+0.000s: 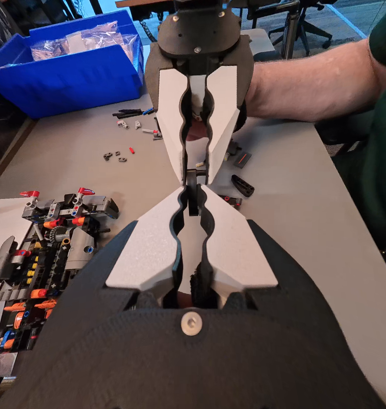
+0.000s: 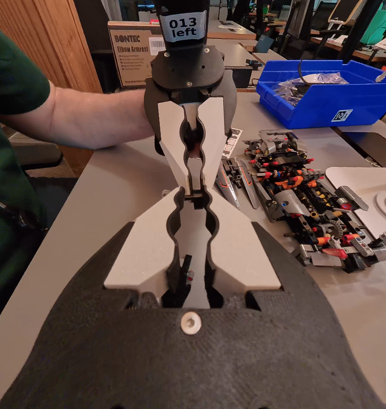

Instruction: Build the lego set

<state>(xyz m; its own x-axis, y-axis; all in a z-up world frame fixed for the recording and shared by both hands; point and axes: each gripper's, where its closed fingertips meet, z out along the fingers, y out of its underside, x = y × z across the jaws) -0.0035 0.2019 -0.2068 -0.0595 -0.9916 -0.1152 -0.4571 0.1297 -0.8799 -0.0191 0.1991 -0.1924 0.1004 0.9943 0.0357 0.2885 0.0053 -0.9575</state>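
Both grippers tip to tip, left gripper [image 1: 192,194] and right gripper [image 2: 195,200] each clamped on black piece [image 1: 192,199], half-built car [image 1: 52,243] left

bright even indoor light, soft shadows, wide-angle edge distortion, slightly blurred borders

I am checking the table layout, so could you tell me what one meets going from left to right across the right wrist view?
Person's forearm → left gripper, meeting the right gripper over a small black piece → loose grey panels → half-built model car → blue bin.
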